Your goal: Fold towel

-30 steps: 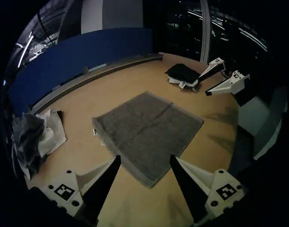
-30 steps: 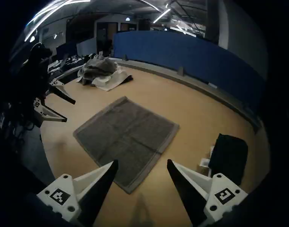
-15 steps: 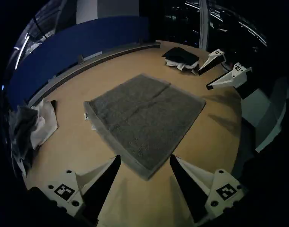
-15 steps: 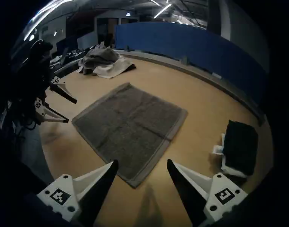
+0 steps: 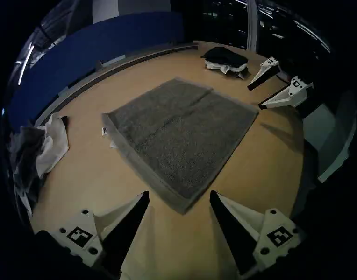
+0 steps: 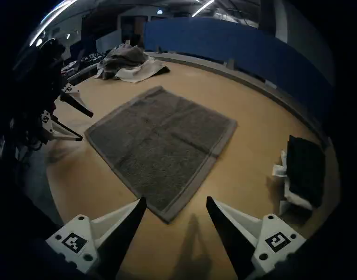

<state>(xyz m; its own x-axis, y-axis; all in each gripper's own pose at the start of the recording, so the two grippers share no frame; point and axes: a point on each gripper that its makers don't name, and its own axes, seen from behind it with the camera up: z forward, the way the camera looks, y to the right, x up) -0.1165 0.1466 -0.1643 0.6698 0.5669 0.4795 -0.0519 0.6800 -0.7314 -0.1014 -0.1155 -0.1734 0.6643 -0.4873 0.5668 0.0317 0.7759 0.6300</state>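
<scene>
A grey towel point(image 5: 181, 128) lies flat and spread out on the wooden table point(image 5: 103, 177). In the left gripper view my left gripper point(image 5: 178, 203) stands open just above the towel's near corner, with nothing between its fingers. My right gripper point(image 5: 267, 91) appears farther off at the right, beyond the towel's right corner. In the right gripper view the same towel point(image 6: 162, 140) spreads ahead, and my right gripper point(image 6: 174, 207) is open over its near corner. My left gripper point(image 6: 85, 126) hovers at the towel's left corner, held by a person in dark clothing.
A heap of crumpled white and grey cloths point(image 5: 36, 154) lies at the table's left side, also seen far back point(image 6: 127, 63). A folded dark cloth stack point(image 5: 225, 58) rests on white ones near the far edge point(image 6: 302, 170). A blue partition point(image 5: 94, 51) borders the table.
Both grippers have come lower and closer to the towel, each nearing its own corner. The towel has not moved, and both stay open.
</scene>
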